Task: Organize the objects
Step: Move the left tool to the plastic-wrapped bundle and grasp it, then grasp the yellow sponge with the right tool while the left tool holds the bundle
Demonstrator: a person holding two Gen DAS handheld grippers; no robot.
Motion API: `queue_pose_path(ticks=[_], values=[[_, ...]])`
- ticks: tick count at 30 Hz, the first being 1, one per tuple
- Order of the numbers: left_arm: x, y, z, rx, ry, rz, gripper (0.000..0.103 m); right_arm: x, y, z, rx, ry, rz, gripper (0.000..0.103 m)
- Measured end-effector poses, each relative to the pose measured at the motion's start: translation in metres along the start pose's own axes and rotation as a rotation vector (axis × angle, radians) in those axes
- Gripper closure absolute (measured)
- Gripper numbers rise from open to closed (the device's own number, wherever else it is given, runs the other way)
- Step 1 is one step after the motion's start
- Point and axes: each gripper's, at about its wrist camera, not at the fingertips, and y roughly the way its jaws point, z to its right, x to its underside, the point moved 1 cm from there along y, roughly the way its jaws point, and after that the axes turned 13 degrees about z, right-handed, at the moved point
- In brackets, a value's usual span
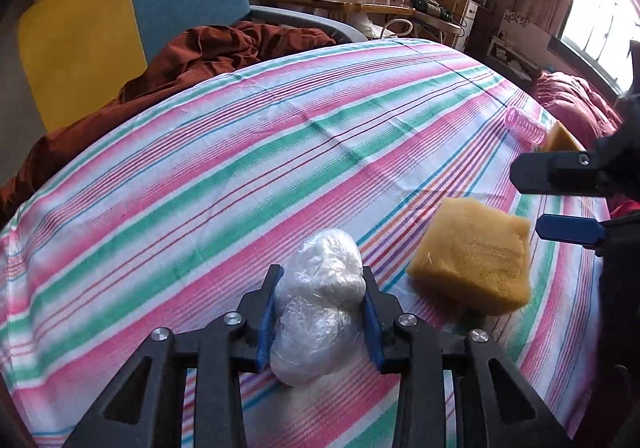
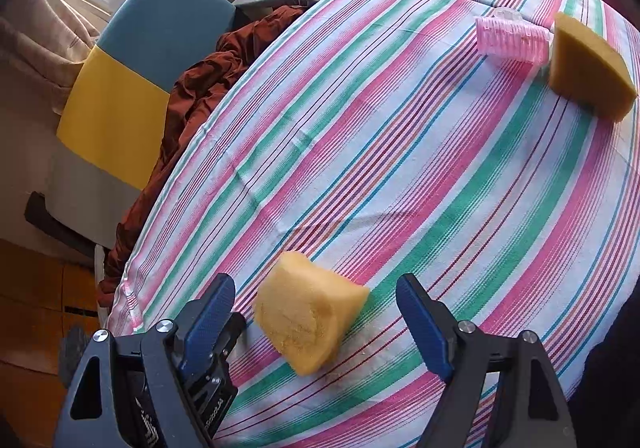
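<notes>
Nearest the left wrist camera, the left hand-held gripper [image 1: 320, 312] is clamped on a crumpled clear plastic bundle [image 1: 320, 300], its 2 blue pads pressing the bundle's sides just above the striped sheet [image 1: 240, 152] that covers the bed. The bundle bulges out past the pads, so the hold looks soft. A crinkly, squashy wad like this could slip free or spring out of shape if lifted fast, and a corner of sheet could come up with it if the pads sit too low.

Just to the right lies a yellow sponge block [image 1: 472, 256], blurred in both views, so I cannot tell whether it is at rest. In the right wrist view the right hand-held gripper [image 2: 316, 312] stands wide open with that sponge block between its fingers, neither pad touching it. If it closes off-centre, the light block could tip or be nudged away.

At the far right of the bed a pink ribbed roller [image 2: 514, 40] rests against a second sponge [image 2: 588, 68]. Both hand-held grippers work close together here, so they could knock each other.
</notes>
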Motion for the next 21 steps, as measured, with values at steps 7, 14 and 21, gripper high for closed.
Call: queue_pose_path(ticks=[7,14,21], values=[[0.049,-0.058,0.006,-0.066,-0.083,0.023,0.066,0.012,0.015,-0.017,0.025,-0.114,-0.069,0.019],[0.100,-0.114,0.016,-0.086,-0.096,0.065,0.066,0.017,0.026,-0.019,0.042,-0.112,-0.100,0.019],[0.121,-0.130,0.021,-0.092,-0.066,0.121,0.065,0.016,0.037,-0.019,-0.002,-0.014,-0.116,0.013]])
